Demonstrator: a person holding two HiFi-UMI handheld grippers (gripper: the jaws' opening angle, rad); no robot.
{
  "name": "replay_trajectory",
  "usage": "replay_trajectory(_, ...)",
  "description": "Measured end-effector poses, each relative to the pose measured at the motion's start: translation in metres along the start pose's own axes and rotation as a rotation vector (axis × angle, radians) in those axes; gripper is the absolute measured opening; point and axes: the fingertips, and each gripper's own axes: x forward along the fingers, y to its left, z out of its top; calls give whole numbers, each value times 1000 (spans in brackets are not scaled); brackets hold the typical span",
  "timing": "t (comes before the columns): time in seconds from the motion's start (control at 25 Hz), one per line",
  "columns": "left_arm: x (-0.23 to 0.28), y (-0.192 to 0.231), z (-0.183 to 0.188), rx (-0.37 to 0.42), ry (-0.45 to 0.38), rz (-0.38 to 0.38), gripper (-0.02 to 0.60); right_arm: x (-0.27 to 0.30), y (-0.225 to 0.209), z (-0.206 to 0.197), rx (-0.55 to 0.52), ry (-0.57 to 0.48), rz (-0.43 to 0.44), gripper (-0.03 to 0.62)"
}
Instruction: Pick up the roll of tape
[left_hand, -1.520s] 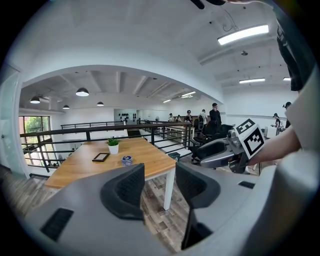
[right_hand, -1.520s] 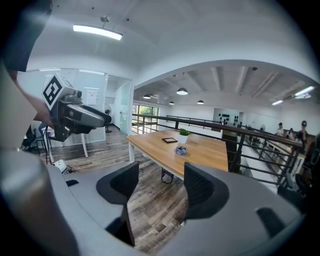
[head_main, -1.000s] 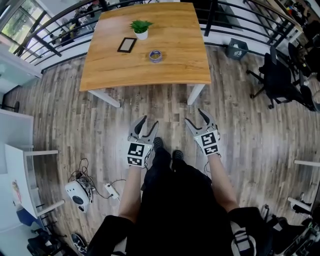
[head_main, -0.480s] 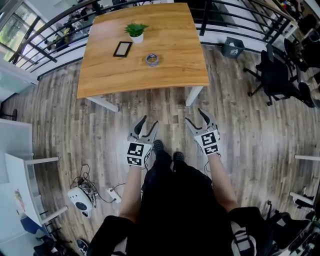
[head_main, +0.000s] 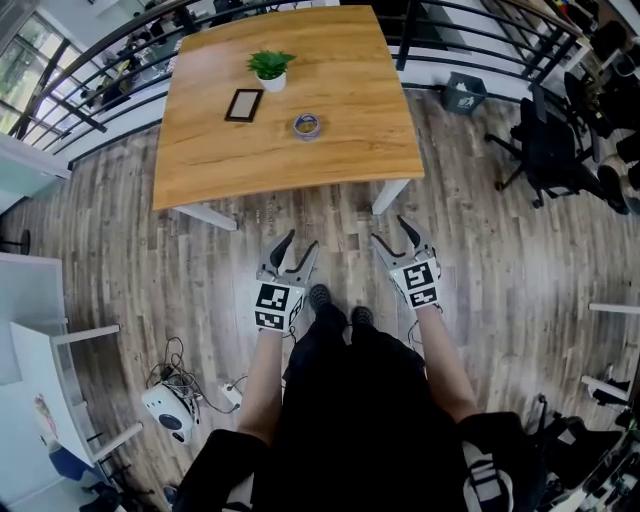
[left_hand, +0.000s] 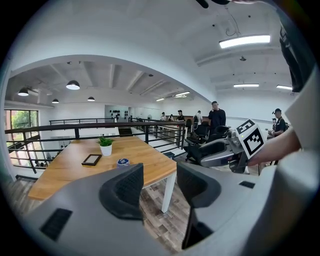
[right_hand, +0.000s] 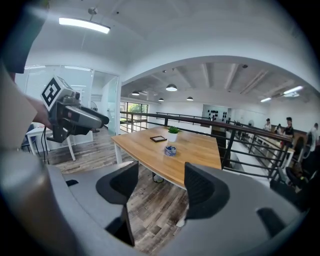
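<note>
On table (head_main: 350, 120), roll of tape (head_main: 306, 125); left gripper (head_main: 300, 241), right gripper (head_main: 389, 231) wide, empty; shoes (head_main: 319, 296) in head view only.

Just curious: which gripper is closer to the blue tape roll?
Left, narrowly: the left gripper almost lines up with the blue tape roll; the right gripper is offset rightward.

One light wooden table (head_main: 330, 150) at twelve o'clock; on it one bluish roll of tape (head_main: 306, 125), one green plant in a white pot (head_main: 270, 68), one dark flat rectangular frame (head_main: 244, 104); two grey two-jaw grippers, left gripper (head_main: 300, 241) and right gripper (head_main: 390, 230)
</note>
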Motion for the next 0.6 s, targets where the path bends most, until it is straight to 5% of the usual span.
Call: replay_trajectory(0.6,21,67,15,28,-7,-82,206,49,10,30,30,6,-87,299)
